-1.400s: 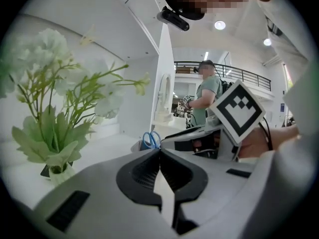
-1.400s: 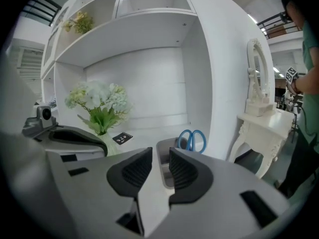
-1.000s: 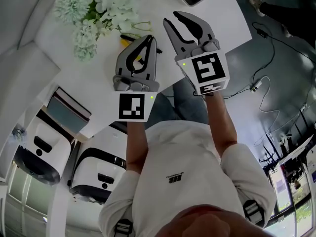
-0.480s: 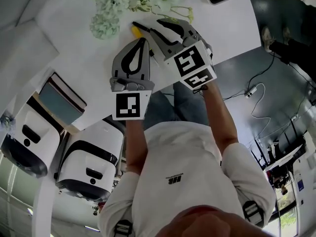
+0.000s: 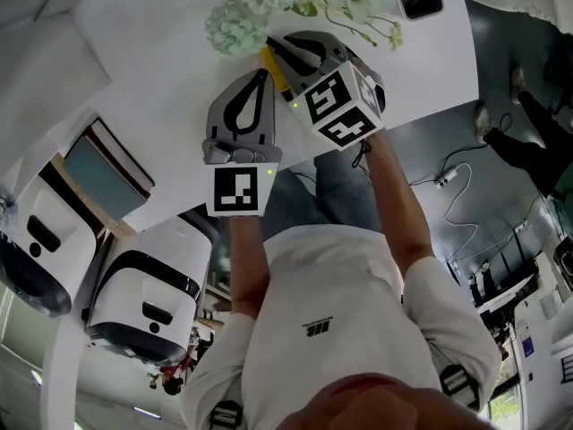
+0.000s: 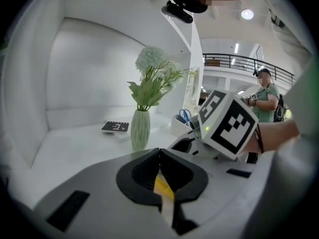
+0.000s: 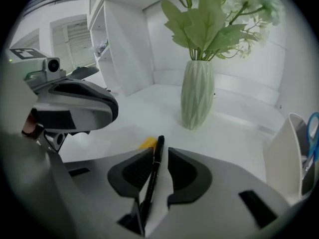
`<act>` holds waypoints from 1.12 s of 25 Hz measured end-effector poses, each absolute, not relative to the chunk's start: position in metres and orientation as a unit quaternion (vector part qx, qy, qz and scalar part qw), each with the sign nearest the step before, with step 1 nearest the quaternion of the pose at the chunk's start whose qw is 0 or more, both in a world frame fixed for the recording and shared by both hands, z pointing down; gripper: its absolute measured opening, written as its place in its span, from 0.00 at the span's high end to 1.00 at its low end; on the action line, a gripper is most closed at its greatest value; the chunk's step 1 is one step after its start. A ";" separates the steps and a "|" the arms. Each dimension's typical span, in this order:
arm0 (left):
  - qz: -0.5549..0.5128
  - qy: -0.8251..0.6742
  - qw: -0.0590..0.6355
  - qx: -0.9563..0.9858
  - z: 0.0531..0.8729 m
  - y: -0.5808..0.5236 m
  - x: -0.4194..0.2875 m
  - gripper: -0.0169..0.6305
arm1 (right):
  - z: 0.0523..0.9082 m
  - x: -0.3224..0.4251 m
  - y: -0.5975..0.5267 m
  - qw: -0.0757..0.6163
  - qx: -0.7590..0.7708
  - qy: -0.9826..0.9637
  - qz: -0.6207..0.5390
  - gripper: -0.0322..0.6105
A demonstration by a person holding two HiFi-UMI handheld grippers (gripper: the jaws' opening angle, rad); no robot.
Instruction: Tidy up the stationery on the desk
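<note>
A black pen [image 7: 153, 176] lies on the white desk [image 5: 152, 79] between the jaws of my right gripper [image 7: 160, 153]. The jaws have just been closing; the pen rests along the left pad and a gap remains at the right pad. Just beyond the tips lies a yellow object [image 7: 147, 143], also seen beside the right gripper [image 5: 279, 47] in the head view. My left gripper [image 5: 262, 73] hovers close to the left, its tips touching and nothing held; through its jaws [image 6: 159, 152] the yellow object [image 6: 162, 185] shows on the desk.
A ribbed green vase of pale flowers [image 7: 197, 101] stands just behind the pen. A white pen holder [image 7: 284, 158] with blue scissors [image 7: 311, 133] is at the right. A black pad [image 6: 115, 127] lies further back. White machines [image 5: 143, 303] and cables lie on the floor.
Both grippers have moved toward the vase and down to the desk. The right gripper has rolled and tipped down over the pen beside the yellow object.
</note>
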State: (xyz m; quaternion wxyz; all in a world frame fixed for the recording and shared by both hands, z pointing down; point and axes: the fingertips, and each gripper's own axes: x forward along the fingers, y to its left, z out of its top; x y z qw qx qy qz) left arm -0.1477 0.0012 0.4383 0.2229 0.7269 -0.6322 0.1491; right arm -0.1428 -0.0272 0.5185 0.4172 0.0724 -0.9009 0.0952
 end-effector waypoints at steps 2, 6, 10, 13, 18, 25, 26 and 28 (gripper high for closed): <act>0.148 -0.634 0.221 0.727 0.439 0.001 -0.150 0.97 | 0.525 -0.144 -0.026 0.431 0.068 -0.896 0.085 0.84; 0.148 -0.633 0.222 0.727 0.438 0.000 -0.152 0.97 | 0.529 -0.145 -0.025 0.444 0.070 -0.890 0.076 0.89; 0.149 -0.626 0.219 0.733 0.435 -0.004 -0.148 0.97 | 0.522 -0.142 -0.030 0.425 0.099 -0.896 0.085 0.90; 0.151 -0.618 0.215 0.740 0.432 -0.008 -0.142 0.97 | 0.506 -0.134 -0.038 0.391 0.127 -0.906 0.101 0.90; 0.156 -0.598 0.214 0.756 0.427 -0.021 -0.122 0.97 | 0.475 -0.107 -0.053 0.339 0.179 -0.916 0.120 0.90; 0.150 -0.559 0.201 0.790 0.415 -0.046 -0.087 0.97 | 0.429 -0.065 -0.083 0.262 0.268 -0.917 0.139 0.90; 0.151 -0.552 0.198 0.796 0.413 -0.049 -0.080 0.97 | 0.423 -0.059 -0.088 0.254 0.278 -0.916 0.138 0.90; 0.153 -0.540 0.192 0.805 0.410 -0.058 -0.067 0.97 | 0.414 -0.048 -0.097 0.241 0.293 -0.916 0.133 0.90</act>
